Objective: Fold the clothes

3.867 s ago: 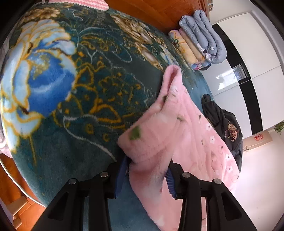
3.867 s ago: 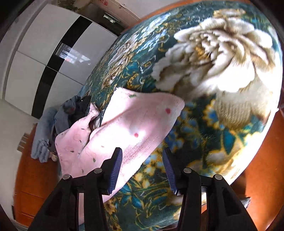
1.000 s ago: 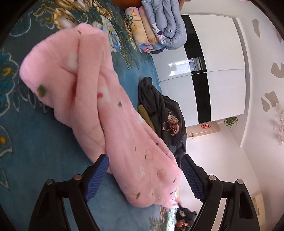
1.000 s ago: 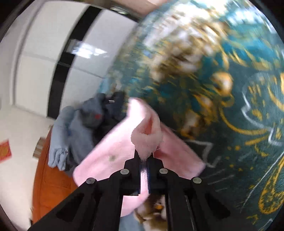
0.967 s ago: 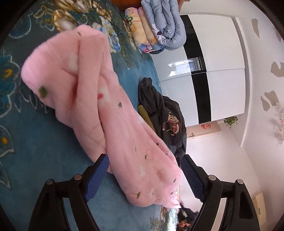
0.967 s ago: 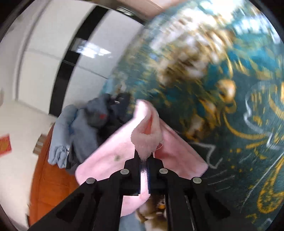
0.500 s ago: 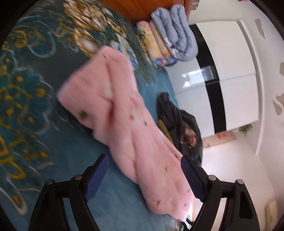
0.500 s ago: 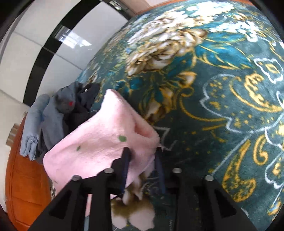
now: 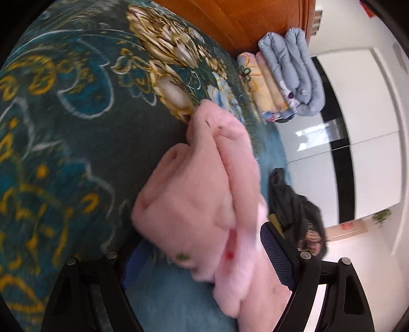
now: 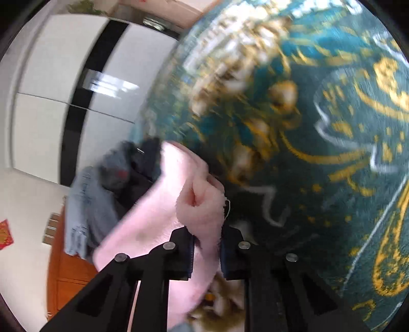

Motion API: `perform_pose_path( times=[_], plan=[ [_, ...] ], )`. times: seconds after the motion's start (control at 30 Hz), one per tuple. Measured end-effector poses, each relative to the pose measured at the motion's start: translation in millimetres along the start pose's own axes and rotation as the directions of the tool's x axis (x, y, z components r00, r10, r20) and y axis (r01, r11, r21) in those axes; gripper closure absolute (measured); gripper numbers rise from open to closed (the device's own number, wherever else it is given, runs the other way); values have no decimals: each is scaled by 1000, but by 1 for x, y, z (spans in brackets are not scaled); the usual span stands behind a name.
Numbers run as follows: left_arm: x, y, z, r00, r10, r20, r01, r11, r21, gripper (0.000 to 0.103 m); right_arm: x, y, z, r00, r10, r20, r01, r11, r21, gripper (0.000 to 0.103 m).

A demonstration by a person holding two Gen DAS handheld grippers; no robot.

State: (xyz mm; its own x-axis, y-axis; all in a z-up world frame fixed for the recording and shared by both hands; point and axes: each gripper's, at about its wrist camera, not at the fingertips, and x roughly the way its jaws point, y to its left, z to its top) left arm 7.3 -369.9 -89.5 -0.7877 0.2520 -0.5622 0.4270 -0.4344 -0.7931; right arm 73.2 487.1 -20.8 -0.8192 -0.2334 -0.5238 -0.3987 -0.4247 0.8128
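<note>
Pink garment [image 9: 204,194] bunched on the floral bed [image 9: 64,122], centre frame, running down between the wide-spread jaws of the left gripper [image 9: 202,263], pads clear of it. Pinched at one fluffy fold [image 10: 202,204] by the right gripper [image 10: 205,251], jaws just closing narrow on the fabric.

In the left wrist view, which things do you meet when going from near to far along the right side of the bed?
Pink fleece garment → dark clothing heap → folded quilts against the wooden headboard.
</note>
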Motion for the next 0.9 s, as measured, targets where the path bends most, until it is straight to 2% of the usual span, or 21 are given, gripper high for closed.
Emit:
perform_pose_path(
  times=[0.1, 0.13, 0.17, 0.2, 0.23, 0.27, 0.3, 0.37, 0.4, 0.47, 0.53, 0.6, 0.63, 0.7, 0.77, 0.83, 0.9],
  plan=[
    [7, -5, 4, 1000, 17, 24, -18, 999, 37, 19, -21, 19, 13, 994, 86, 66, -84, 996, -33, 88],
    [9, -4, 4, 999, 16, 35, -17, 999, 38, 19, -24, 26, 15, 994, 90, 69, -86, 995, -54, 88],
    [9, -3, 6, 999, 18, 45, -20, 999, 28, 25, -28, 33, 18, 993, 94, 73, -88, 993, -76, 88],
    [10, -3, 8, 999, 24, 48, -25, 1000, 18, 46, -30, 39, 20, 993, 93, 73, -86, 992, -93, 88],
    [12, -2, 10, 999, 29, 42, -29, 1000, 6, 59, -28, 42, 22, 995, 80, 67, -73, 992, -101, 88],
    [12, -5, 12, 999, 30, 35, -30, 1000, -1, 70, -27, 46, 23, 996, 68, 61, -61, 992, -110, 88],
    [11, -10, 15, 999, 28, 32, -28, 1000, 4, 76, -25, 49, 25, 997, 56, 55, -49, 992, -118, 88],
    [8, -27, 23, 999, 22, 30, -23, 999, 31, 78, -23, 58, 31, 998, 40, 47, -33, 991, -129, 88],
    [4, -45, 29, 999, 10, 36, -12, 997, 74, 79, -24, 63, 35, 998, 38, 48, -32, 990, -135, 88],
    [-14, -78, 38, 997, -69, 42, 62, 987, 151, 79, -39, 75, 45, 996, 59, 65, -48, 986, -162, 88],
    [-41, -103, 39, 985, -166, 38, 154, 964, 218, 79, -66, 92, 57, 988, 113, 106, -88, 973, -212, 88],
    [-63, -103, 33, 978, -209, 22, 196, 944, 266, 79, -101, 102, 62, 974, 167, 154, -118, 951, -286, 88],
    [-72, -97, 27, 977, -213, 10, 202, 939, 277, 79, -119, 99, 61, 968, 178, 177, -115, 941, -319, 88],
    [-73, -65, 12, 987, -156, -36, 160, 950, 269, 78, -145, 76, 56, 965, 170, 199, -94, 935, -341, 88],
    [-60, -30, -5, 994, -44, -103, 69, 966, 251, 78, -154, 29, 51, 978, 112, 178, -53, 951, -306, 88],
    [-46, 4, -21, 986, 46, -163, -13, 981, 196, 78, -152, -23, 43, 992, 18, 126, 12, 972, -235, 88],
    [-46, 18, -26, 987, 26, -158, -4, 990, 138, 78, -145, -66, 33, 994, -73, 81, 86, 982, -170, 88]
  ],
)
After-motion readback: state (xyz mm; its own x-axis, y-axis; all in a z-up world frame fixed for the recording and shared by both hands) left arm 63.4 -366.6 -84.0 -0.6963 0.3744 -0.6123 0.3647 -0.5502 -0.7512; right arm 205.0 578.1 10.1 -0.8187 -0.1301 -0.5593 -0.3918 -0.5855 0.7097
